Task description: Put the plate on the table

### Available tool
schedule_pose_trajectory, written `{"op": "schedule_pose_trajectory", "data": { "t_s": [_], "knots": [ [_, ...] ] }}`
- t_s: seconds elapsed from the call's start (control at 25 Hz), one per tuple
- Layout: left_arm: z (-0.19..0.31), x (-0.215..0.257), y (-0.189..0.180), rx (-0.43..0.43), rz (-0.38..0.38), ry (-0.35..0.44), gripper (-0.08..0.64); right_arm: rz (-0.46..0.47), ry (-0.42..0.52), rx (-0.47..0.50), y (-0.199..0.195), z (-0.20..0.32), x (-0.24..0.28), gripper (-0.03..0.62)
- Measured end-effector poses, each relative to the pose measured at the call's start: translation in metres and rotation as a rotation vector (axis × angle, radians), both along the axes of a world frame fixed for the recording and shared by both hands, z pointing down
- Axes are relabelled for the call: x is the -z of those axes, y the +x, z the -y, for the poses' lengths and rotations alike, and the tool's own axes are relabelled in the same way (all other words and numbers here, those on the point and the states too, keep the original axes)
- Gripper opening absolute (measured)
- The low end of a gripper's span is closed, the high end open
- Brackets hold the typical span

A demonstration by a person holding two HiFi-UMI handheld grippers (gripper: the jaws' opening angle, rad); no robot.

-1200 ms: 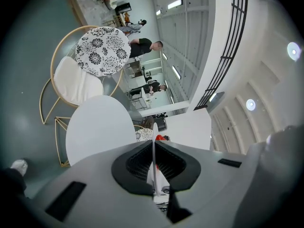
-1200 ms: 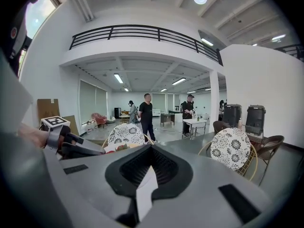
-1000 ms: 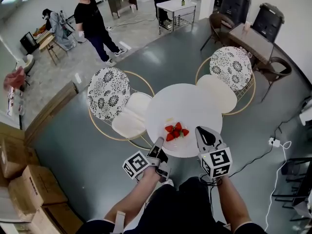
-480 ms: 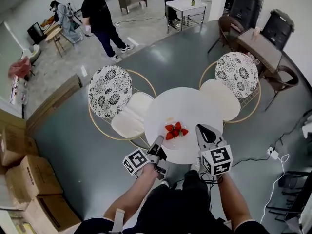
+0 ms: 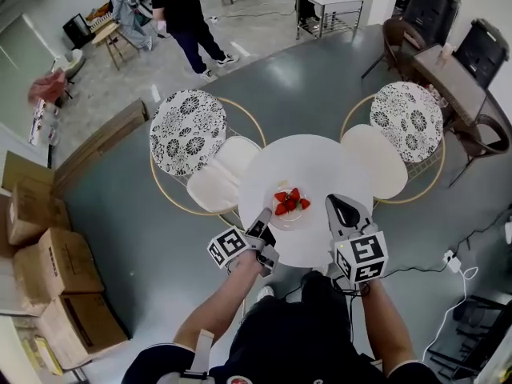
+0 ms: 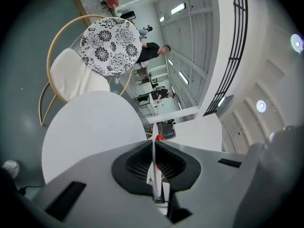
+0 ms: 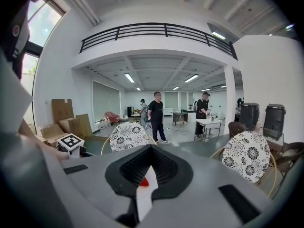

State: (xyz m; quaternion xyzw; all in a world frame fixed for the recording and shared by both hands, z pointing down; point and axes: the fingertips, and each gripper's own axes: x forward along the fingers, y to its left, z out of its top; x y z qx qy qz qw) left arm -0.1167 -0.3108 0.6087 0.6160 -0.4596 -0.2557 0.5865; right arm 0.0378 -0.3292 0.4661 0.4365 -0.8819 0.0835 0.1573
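Got the plate [image 5: 278,216] pinched by its near rim in the left gripper [image 5: 264,218], fingers [image 6: 135,163] pressed tight on that thin white edge, same clamp as a second ago. Strawberries [image 5: 290,202] piled red on top, just below centre of the head view. Sitting over the near-left part of the round white bench [image 5: 320,162] – can't tell resting on it from hovering just above. Compared with a second back: pushed further in from the bench's near edge, closer to the middle now, with the left gripper reaching further over the bench too. Right gripper [image 5: 332,200] parked to the right of the plate, clear of it, also a touch further in over the bench than before. Its fingers [image 7: 124,172] closed at the tips and gripping nothing, just a wedge of white plus a red speck peeking through behind them. Whole head view shifted as well: person in black [image 5: 182,6] now up at the top edge and partly cut off, instead of fully in shot at upper left. Cardboard boxes [image 5: 48,254] taking up more of the lower left. Floral-backed chair at left [image 5: 189,132] and its twin at right [image 5: 406,121] tucked at the bench's far side, same as earlier.
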Motion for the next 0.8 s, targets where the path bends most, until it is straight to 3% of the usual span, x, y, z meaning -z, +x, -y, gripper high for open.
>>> {"op": "schedule_pose_trajectory", "data": {
  "t_s": [0.36, 0.8],
  "knots": [
    [0.031, -0.070, -0.008, 0.047, 0.016, -0.070, 0.015, -0.014, -0.068, 0.006, 0.007, 0.003, -0.028, 0.005],
    [0.074, -0.103, 0.007, 0.061, 0.009, -0.107, 0.015, -0.015, -0.141, -0.028, 0.015, 0.028, -0.062, 0.005]
  ]
}}
